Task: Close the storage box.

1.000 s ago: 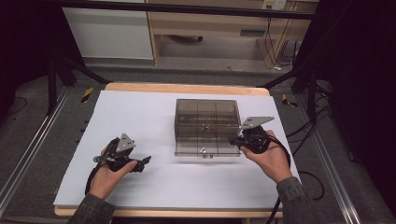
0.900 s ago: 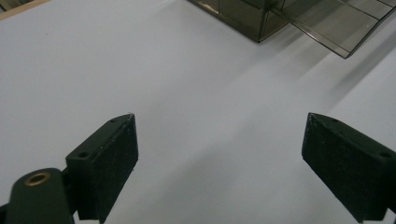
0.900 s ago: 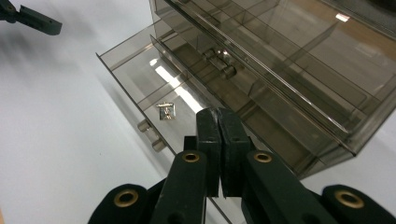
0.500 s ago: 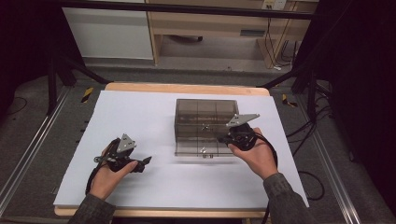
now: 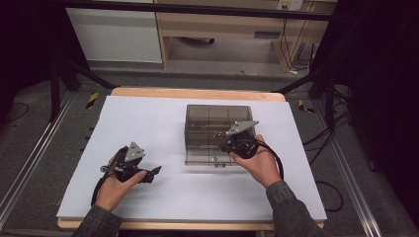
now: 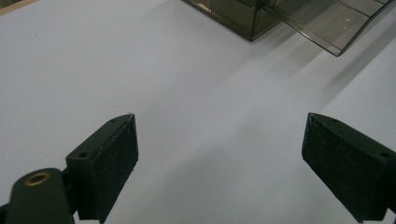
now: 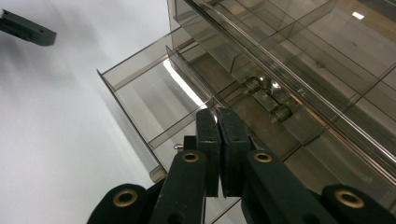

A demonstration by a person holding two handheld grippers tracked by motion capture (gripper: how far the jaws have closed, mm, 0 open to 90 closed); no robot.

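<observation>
A smoky clear drawer box (image 5: 217, 116) stands on the white table top (image 5: 148, 123), right of centre. One low drawer (image 7: 154, 88) is pulled out of its front; the same drawer (image 6: 322, 23) is at the top right of the left gripper view. My right gripper (image 5: 222, 143) is at the box's front, and in its own view the right gripper (image 7: 217, 116) is shut with the drawer's thin wall running in between the jaw tips. My left gripper (image 5: 155, 172) rests low on the table, left of the box. This left gripper (image 6: 219, 154) is open wide over bare white surface.
The table's wooden edge (image 5: 197, 93) runs along the far side. Black frame legs (image 5: 59, 84) and cables (image 5: 326, 133) stand on the grey floor around it. One jaw of the other gripper (image 7: 28, 28) shows far off in the right gripper view.
My right gripper has moved left along the box's front, from its right corner to the drawer. The left gripper has stayed where it was.
</observation>
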